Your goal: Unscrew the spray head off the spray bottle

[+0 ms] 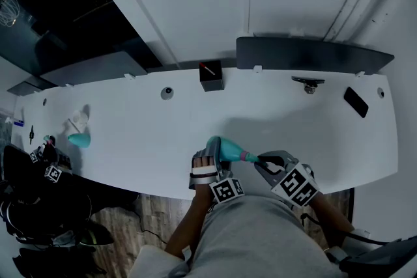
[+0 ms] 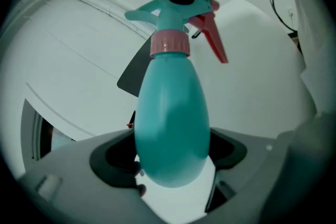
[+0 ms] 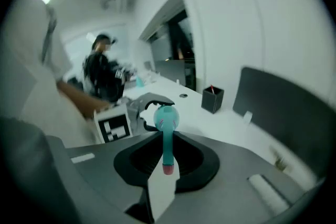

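1. The right gripper (image 3: 166,139) has its jaws pinched on the teal spray head (image 3: 168,157), whose pink tip points toward the camera.
2. Beyond it, the spray bottle (image 3: 166,118) shows end-on, with the left gripper (image 3: 149,105) around it.
3. A black box (image 3: 212,98) stands on the white surface (image 3: 231,123).
4. A person (image 3: 102,76) in dark clothes stands far behind.

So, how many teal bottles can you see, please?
2. One spray bottle, gripped by the left gripper and right gripper, at the table's near edge; another teal bottle near its left end. More may be hidden.
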